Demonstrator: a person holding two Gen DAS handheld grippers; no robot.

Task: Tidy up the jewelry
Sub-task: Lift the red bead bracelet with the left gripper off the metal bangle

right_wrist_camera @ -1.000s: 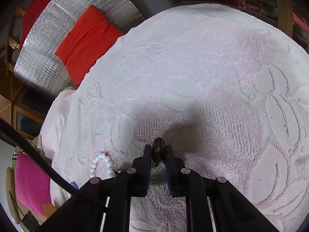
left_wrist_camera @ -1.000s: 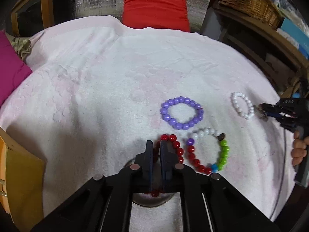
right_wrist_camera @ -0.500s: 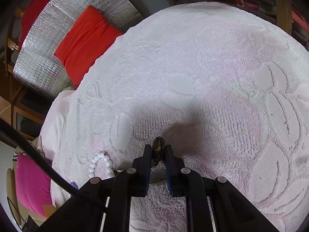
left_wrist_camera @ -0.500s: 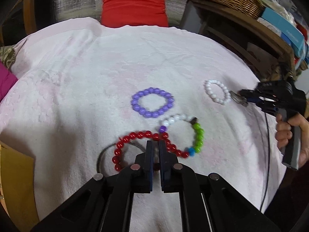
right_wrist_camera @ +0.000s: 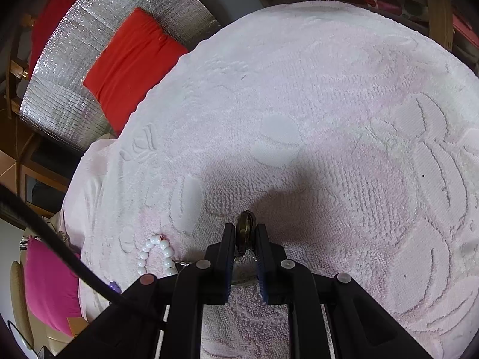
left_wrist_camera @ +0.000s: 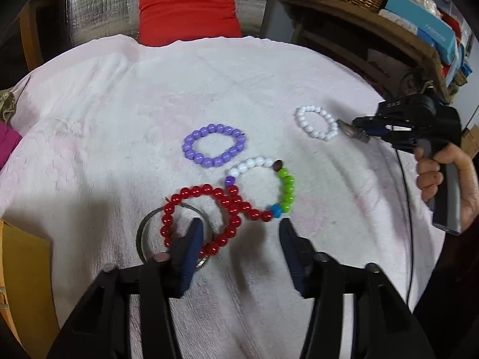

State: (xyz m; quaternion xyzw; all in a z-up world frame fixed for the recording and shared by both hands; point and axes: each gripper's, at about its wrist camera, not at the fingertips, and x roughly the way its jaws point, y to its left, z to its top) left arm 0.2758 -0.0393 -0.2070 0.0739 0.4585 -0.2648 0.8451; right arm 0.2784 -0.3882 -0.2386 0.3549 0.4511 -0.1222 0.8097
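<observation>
A pale pink towel [left_wrist_camera: 125, 125] is shown spread over the work surface, with four bead bracelets laid on it. The left gripper [left_wrist_camera: 241, 230] is seen with its jaws spread wide apart above the towel, nothing being held between them. The red bracelet [left_wrist_camera: 199, 220] lies just ahead of the left finger, partly overlapping a thin metal bangle [left_wrist_camera: 142, 233] beneath it. The red bracelet is touched on its right by the multicoloured bracelet [left_wrist_camera: 260, 188], made of white, green, blue and red beads. The purple bracelet [left_wrist_camera: 214, 145] lies just beyond these, apart from them. The white bracelet [left_wrist_camera: 315, 122] lies further right, near the tip of the right gripper [left_wrist_camera: 359, 130]. In the right wrist view, the right gripper [right_wrist_camera: 245, 230] is shown pressed together on a small dull-metal piece [right_wrist_camera: 245, 224], held low over the towel [right_wrist_camera: 329, 119]; what the piece is cannot be told. The white bracelet [right_wrist_camera: 157, 254] appears at lower left. A red cushion [left_wrist_camera: 188, 12] is seen behind the towel.
</observation>
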